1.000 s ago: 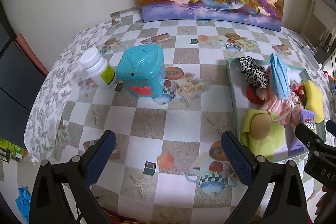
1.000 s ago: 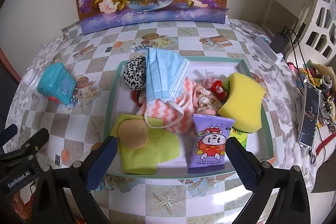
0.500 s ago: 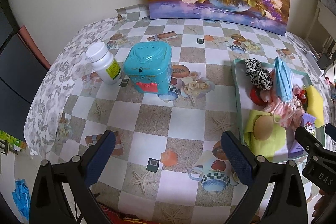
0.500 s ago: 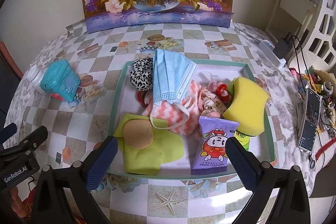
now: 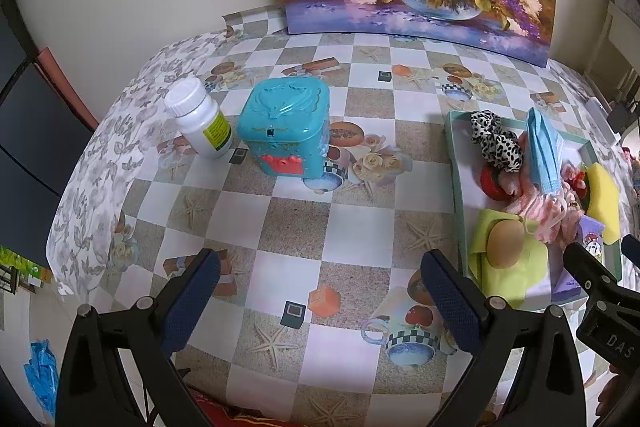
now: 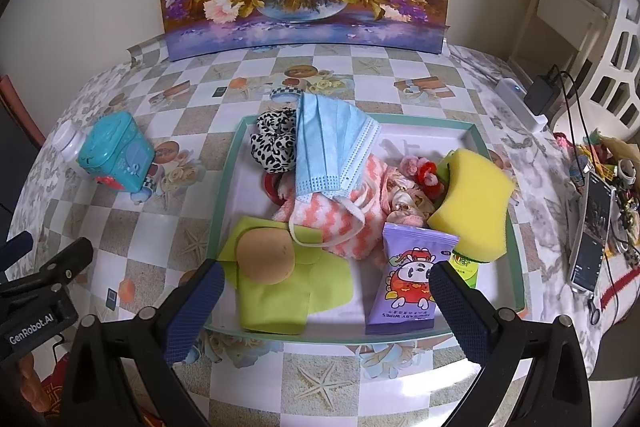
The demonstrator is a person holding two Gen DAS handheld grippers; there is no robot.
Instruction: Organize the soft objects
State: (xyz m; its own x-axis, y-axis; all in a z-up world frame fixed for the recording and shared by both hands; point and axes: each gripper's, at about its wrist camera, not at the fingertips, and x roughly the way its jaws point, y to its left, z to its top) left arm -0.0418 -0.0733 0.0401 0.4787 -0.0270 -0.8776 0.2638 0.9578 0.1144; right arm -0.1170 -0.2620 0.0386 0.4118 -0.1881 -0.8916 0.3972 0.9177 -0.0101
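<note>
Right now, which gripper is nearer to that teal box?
Left. The left gripper faces the teal box across bare tablecloth; the right gripper hovers over the tray, box off leftward.

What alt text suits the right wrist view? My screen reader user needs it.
An open right hand-held gripper hovers over a teal-rimmed tray holding a blue face mask, yellow sponge and purple wipes packet.

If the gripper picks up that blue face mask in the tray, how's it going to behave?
The blue face mask will probably be floppy: it lies draped over the pink-striped cloth. It looks thin and pleated, so likely very light. Its ear loop trails onto the green cloth and may dangle or snag.
</note>
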